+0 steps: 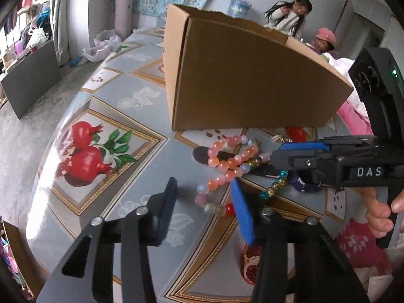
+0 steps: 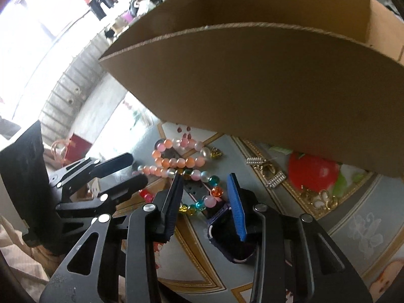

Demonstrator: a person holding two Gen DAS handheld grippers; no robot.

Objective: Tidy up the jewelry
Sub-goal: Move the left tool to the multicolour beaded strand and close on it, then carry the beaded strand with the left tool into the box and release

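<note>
Glossy round-bead necklace [image 1: 228, 162] beside matte corrugated box [image 1: 252, 80]

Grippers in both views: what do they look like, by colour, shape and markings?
Both are black, with slotted linkage arms and silver pivot screws. Left gripper and right gripper each pair one blue ribbed pad with one dark pad. The right one's body reads "DAS" and shows a green light.
</note>
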